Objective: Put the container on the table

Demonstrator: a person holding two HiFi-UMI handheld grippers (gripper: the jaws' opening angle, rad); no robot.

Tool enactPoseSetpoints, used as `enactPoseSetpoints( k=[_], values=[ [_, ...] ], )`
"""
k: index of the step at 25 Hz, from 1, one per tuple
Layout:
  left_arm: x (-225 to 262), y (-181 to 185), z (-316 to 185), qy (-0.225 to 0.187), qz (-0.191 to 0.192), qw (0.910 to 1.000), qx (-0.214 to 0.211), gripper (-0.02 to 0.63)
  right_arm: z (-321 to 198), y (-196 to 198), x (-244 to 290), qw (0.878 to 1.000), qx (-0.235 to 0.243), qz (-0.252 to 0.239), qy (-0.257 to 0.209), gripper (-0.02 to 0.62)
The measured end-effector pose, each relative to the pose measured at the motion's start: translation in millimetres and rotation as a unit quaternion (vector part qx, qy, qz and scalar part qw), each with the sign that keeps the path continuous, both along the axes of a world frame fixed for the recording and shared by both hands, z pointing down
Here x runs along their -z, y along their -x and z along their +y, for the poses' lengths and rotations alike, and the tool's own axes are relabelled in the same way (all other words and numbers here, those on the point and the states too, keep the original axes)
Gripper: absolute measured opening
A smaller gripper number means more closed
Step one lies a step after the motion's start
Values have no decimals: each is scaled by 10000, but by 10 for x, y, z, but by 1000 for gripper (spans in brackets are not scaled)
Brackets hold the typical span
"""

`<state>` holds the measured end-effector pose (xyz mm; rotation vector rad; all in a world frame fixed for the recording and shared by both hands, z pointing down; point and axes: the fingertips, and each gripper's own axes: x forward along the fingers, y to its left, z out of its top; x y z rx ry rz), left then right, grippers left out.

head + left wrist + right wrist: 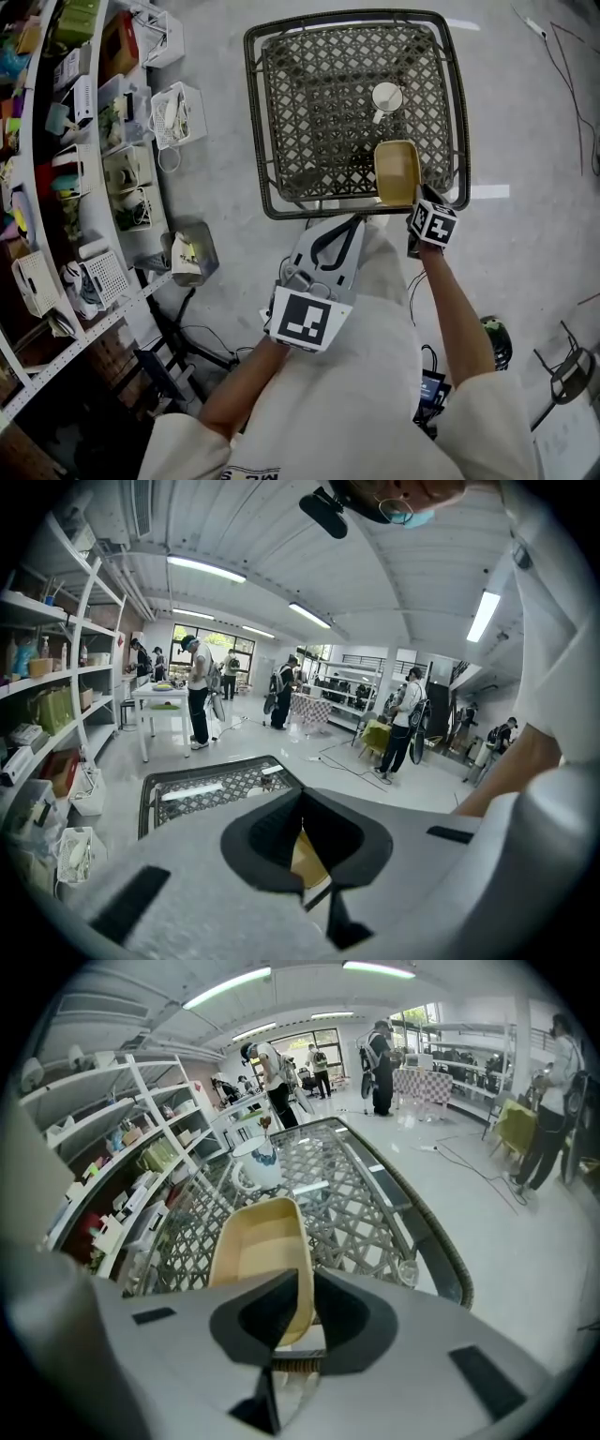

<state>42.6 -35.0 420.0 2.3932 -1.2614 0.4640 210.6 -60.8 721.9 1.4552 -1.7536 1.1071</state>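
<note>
A tan rectangular container (397,172) is at the near right corner of the wicker table (281,112). I cannot tell whether it rests on the top or hangs just above it. My right gripper (415,199) is shut on its near rim. In the right gripper view the jaws (307,1290) pinch the near wall of the container (258,1246), and the table (375,1204) stretches beyond. My left gripper (353,221) is shut on nothing, just off the table's front edge. In the left gripper view its tips (301,802) meet, with a bit of the container (307,860) seen below them.
A white cup (385,97) stands on the table behind the container, and shows as a cup (258,1162) in the right gripper view. A shelf rack (56,187) with baskets lines the left. White baskets (176,114), cables and a folded chair (567,370) are on the floor.
</note>
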Motion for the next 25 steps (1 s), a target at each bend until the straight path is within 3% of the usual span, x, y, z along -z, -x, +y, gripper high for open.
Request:
enactPoseSetpoints(
  k=[11, 20, 25],
  values=[
    [185, 42, -44, -325, 11, 9994, -82, 23, -104, 170, 922, 9950, 434, -149, -883, 37],
    [435, 45, -118, -584, 162, 9982, -39, 23, 11, 449, 1966, 9746, 1146, -291, -1900, 21],
    [510, 72, -132, -704, 136, 9974, -117, 23, 24, 492, 2604, 9618, 1190, -436, -2427, 20]
  ],
)
